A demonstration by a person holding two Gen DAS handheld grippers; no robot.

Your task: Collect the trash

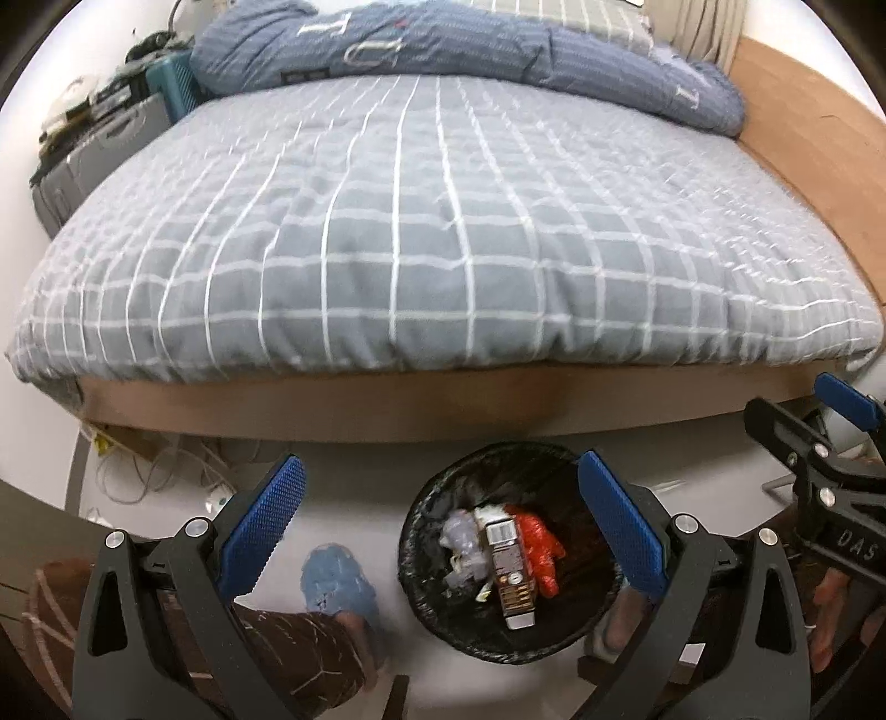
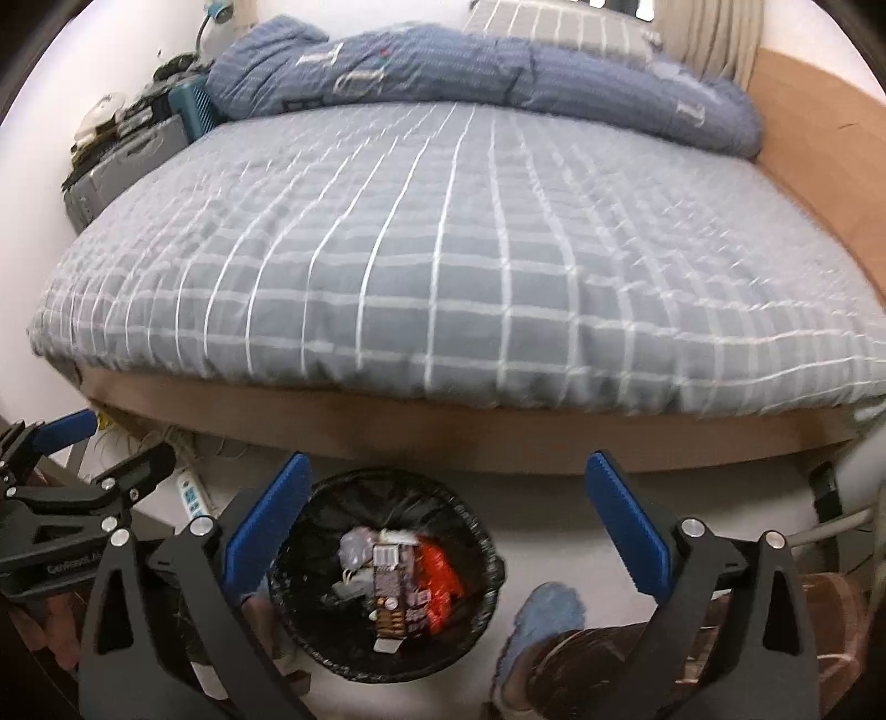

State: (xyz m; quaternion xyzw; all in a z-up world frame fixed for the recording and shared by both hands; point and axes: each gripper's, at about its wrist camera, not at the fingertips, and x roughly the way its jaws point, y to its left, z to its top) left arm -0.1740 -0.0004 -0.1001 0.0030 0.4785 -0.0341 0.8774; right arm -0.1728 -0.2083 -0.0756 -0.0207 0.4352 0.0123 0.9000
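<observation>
A round bin with a black liner [image 1: 437, 498] stands on the white floor before the bed; it also shows in the right wrist view [image 2: 310, 509]. Inside lie a brown carton [image 1: 512, 576], a red wrapper [image 1: 540, 548] and crumpled pale plastic [image 1: 459, 537]; the carton [image 2: 396, 595] and red wrapper [image 2: 440, 576] show in the right wrist view too. My left gripper [image 1: 443, 515] is open and empty above the bin's left side. My right gripper [image 2: 448, 509] is open and empty above the bin's right side. Each gripper shows at the edge of the other's view.
A bed with a grey checked duvet [image 1: 443, 221] and a blue quilt [image 1: 470, 50] fills the view ahead. Cables and a power strip [image 2: 191, 493] lie under the bed's left corner. The person's feet in blue slippers [image 1: 338, 576] stand beside the bin.
</observation>
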